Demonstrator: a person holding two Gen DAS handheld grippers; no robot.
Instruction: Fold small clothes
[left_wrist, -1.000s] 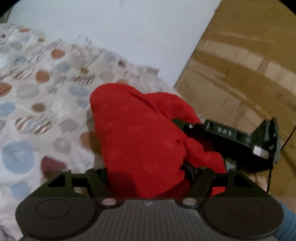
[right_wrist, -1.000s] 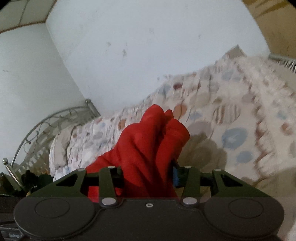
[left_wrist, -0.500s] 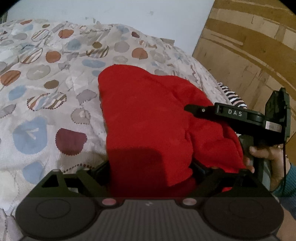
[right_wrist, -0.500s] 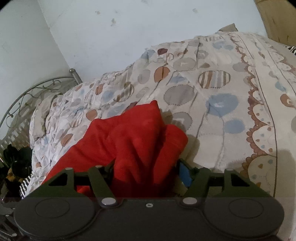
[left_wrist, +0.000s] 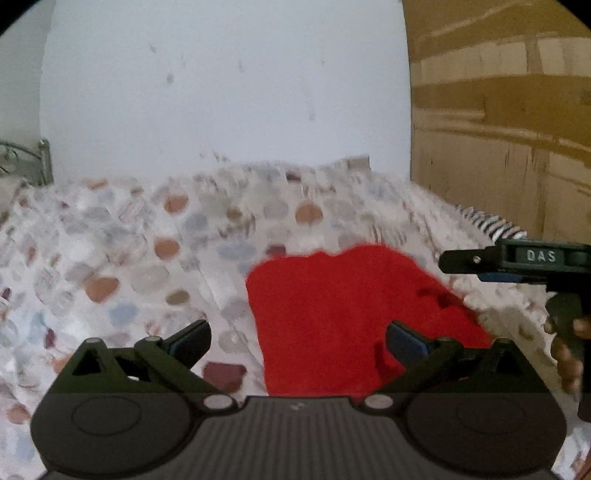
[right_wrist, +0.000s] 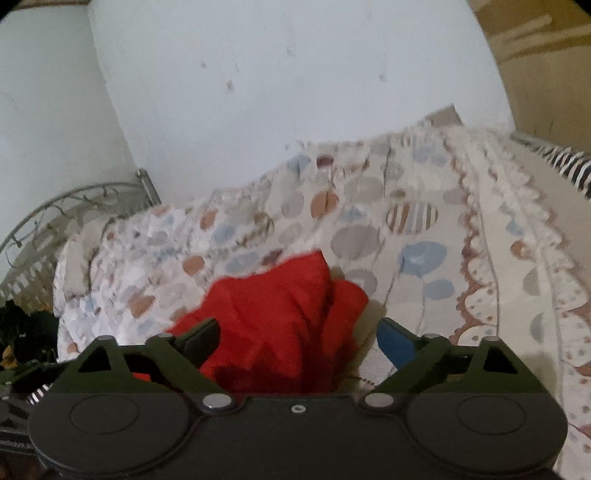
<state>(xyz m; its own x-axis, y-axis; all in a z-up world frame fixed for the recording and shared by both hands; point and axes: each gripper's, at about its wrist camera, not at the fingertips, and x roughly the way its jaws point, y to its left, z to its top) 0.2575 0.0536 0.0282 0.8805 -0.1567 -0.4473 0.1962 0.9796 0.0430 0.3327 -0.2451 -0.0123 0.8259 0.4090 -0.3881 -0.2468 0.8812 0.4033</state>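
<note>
Red garment (left_wrist: 343, 314) lies bunched on the bed's spotted cover (left_wrist: 129, 258), near edge, toward the right side. Both tools have let go. Left gripper (left_wrist: 297, 338): jaws spread wide and opening, cloth lying under the gap, pads not touching it. Right gripper (right_wrist: 299, 338): jaws opening too, red cloth (right_wrist: 273, 314) heaped between them, no pinch visible.

Handling, my read — soft knit or fleece, light, no stiffness; it slumps and holds rumples, so it won't slide but it will drag the cover if pulled low. Not fragile. Best hold is on an edge or corner: the raised fold at the far right of the heap, and the left straight edge. Pinching mid-pile would likely grab several layers.

Readable text — "DAS" on the side of the right gripper (left_wrist: 517, 258), seen from the left wrist camera. Person's hand (left_wrist: 565, 350) wraps its handle. Striped fabric (left_wrist: 491, 225) at the far right bed edge; no writing legible on it.
</note>
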